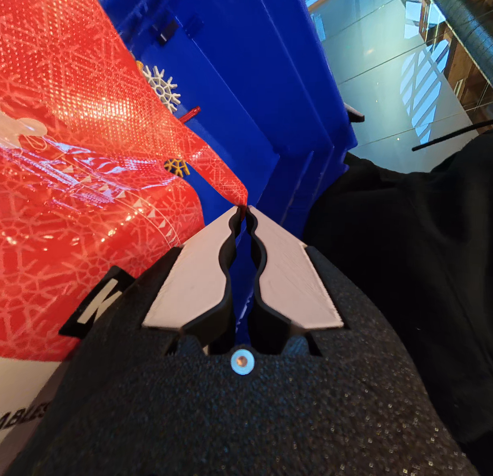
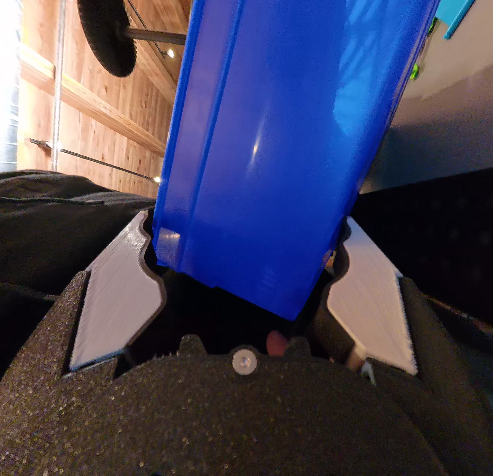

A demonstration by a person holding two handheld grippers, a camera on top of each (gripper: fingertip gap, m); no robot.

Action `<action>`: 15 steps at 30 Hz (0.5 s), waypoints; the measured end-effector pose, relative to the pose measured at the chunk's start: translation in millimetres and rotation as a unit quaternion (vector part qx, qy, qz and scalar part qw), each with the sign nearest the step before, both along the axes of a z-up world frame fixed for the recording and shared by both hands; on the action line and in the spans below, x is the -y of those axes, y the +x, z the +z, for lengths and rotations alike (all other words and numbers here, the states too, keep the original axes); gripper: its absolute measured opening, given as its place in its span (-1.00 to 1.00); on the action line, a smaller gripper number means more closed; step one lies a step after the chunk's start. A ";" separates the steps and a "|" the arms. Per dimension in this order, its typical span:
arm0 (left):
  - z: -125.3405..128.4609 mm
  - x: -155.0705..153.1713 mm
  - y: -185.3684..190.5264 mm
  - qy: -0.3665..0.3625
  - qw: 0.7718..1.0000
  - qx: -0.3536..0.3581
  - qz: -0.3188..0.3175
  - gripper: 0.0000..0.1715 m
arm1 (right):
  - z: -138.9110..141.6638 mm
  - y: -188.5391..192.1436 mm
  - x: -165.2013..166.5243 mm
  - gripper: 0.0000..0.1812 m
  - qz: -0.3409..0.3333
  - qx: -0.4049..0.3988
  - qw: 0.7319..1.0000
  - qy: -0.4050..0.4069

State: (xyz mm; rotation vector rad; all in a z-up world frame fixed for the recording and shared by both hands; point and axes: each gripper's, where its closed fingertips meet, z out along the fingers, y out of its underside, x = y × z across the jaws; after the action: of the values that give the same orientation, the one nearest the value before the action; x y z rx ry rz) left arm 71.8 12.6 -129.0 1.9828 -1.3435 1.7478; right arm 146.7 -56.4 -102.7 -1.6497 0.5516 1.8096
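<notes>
Left gripper (image 1: 242,209) pinches the tip of a red snowflake-patterned bag (image 1: 88,132); right gripper (image 2: 248,239) clamps a blue plastic bin (image 2: 280,129).

Fingertips of the left gripper are nearly together, nipping only the bag's pointed edge, with the blue bin's wall just behind it. White (image 1: 161,89) and yellow (image 1: 178,167) snowflake-shaped pieces show past the bag's edge. Wide apart, the right gripper's fingers (image 2: 120,284) press both sides of the bin's end.

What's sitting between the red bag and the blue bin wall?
Left wrist view: a white snowflake piece, a red rod and a yellow piece.
</notes>
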 end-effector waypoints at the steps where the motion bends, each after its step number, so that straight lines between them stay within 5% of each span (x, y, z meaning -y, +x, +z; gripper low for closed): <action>1: -1.2 -2.6 1.2 -0.001 1.000 0.000 0.006 -1.00 | -0.2 3.0 -4.1 0.49 -0.007 -0.004 1.000 0.005; 9: -7.6 -10.4 11.7 -0.015 0.999 0.005 0.035 -1.00 | -20.0 42.8 -24.8 0.51 -0.091 -0.080 0.992 0.017; 15: -12.5 -9.6 22.5 -0.010 0.999 0.007 0.039 -1.00 | -49.6 61.1 -17.5 0.53 -0.129 0.012 0.991 -0.036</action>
State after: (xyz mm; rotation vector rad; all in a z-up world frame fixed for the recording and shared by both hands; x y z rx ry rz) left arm 94.3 22.1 -141.5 2.0413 -1.2635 1.8043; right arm 207.8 -38.9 -152.2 -1.5636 0.7886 1.5968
